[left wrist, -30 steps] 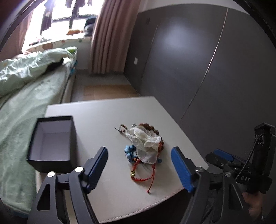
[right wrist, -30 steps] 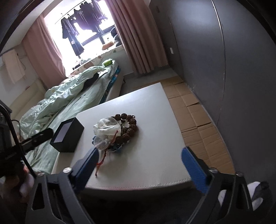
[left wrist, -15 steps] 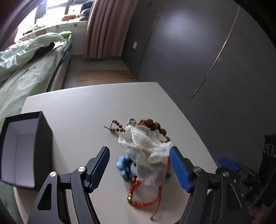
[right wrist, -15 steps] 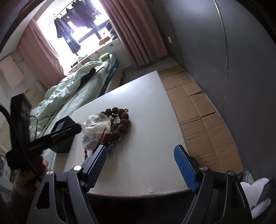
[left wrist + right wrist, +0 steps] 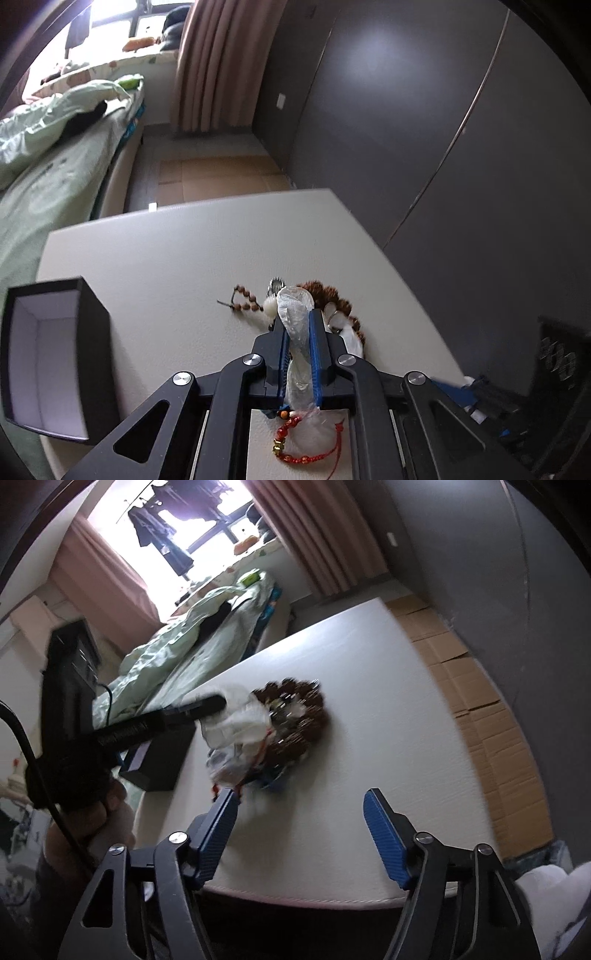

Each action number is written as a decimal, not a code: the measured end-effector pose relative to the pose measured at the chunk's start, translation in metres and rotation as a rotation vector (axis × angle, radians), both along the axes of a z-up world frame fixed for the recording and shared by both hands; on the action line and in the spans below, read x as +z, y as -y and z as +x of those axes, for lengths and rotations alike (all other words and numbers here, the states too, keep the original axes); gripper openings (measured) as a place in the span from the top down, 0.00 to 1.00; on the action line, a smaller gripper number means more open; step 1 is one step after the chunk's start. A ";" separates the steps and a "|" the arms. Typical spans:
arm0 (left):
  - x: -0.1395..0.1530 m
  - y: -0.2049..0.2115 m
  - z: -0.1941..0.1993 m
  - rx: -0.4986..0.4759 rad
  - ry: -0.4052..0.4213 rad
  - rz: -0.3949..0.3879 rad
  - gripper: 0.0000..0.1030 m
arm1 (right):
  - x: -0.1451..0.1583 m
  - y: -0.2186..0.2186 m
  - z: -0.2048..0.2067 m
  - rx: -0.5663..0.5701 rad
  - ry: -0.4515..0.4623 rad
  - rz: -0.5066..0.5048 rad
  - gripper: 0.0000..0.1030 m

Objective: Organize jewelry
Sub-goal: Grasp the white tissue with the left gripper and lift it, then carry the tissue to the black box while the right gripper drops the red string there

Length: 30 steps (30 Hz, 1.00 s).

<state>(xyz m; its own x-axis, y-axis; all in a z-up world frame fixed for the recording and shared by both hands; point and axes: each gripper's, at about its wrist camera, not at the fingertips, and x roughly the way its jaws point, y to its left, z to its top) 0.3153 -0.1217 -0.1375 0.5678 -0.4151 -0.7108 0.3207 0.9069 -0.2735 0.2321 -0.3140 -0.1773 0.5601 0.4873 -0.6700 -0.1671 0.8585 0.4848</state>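
A heap of jewelry lies on the pale table [image 5: 177,266]. My left gripper [image 5: 300,317] is shut on a clear plastic bag [image 5: 295,314] from the heap, its blue pads pinching the film. A red bead bracelet [image 5: 303,448] lies under the jaws, and a brown bead bracelet [image 5: 334,299] and a small bead string [image 5: 243,299] sit just beyond. The open black box [image 5: 48,362] stands at the left. In the right wrist view my right gripper [image 5: 299,803] hovers near the table's front edge, jaws closing, nothing between them. The bag [image 5: 240,720] and brown beads [image 5: 299,716] lie ahead of it.
A bed with a green quilt [image 5: 44,147] runs along the table's left side. Dark wardrobe doors [image 5: 424,110] stand to the right. Cardboard sheets [image 5: 476,701] cover the floor beside the table. A hand [image 5: 92,812] holds the left gripper's black handle at the left.
My left gripper moved forward onto the heap and shut on the plastic bag. My right gripper came lower and closer to the heap, with its jaws narrowing.
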 end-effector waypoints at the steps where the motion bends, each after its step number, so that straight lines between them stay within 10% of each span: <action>1: 0.006 -0.003 -0.002 0.005 0.010 -0.009 0.90 | -0.002 -0.004 0.000 0.011 -0.007 0.007 0.34; 20: 0.057 -0.070 -0.044 0.087 0.112 -0.056 0.90 | -0.018 -0.072 0.015 0.065 -0.055 -0.090 0.52; 23: 0.058 -0.085 -0.050 0.114 0.109 -0.066 0.90 | -0.020 -0.080 0.020 0.044 -0.053 -0.150 0.70; 24: 0.058 -0.091 -0.054 0.126 0.111 -0.065 0.90 | -0.020 -0.080 0.022 0.040 -0.061 -0.164 0.90; 30: 0.055 -0.125 -0.073 0.193 0.112 -0.068 0.90 | 0.000 -0.089 0.017 0.065 -0.035 -0.151 0.94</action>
